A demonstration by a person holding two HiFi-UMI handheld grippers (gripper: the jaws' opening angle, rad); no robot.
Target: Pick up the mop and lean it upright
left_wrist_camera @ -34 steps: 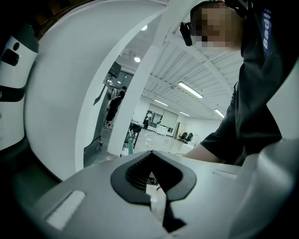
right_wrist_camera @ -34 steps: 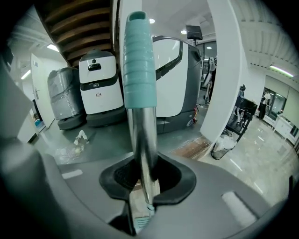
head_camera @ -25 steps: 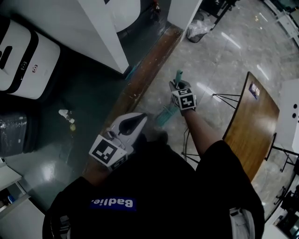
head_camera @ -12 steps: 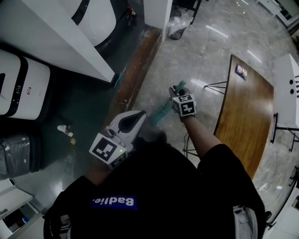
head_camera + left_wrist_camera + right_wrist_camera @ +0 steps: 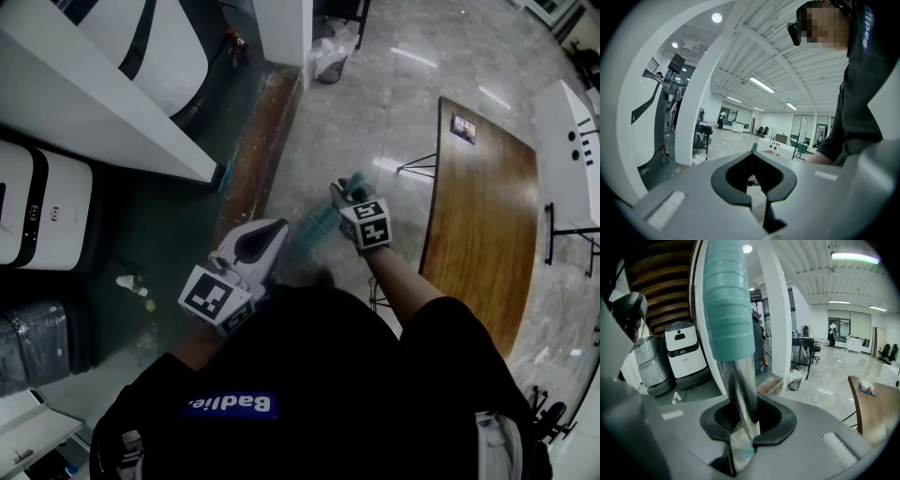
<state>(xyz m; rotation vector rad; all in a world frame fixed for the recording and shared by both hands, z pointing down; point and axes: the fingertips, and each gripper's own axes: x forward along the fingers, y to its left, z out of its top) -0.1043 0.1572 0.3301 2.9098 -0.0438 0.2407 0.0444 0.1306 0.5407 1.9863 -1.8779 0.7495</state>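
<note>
Running out of frame, the mop point(image 5: 729, 310) is clamped by the right gripper point(image 5: 741, 423).

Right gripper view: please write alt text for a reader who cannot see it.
The right tool is shut on the mop handle, a shiny metal tube whose teal grip rises overhead. Behind it stand a white column and a white machine; a wooden table is at right.
</note>
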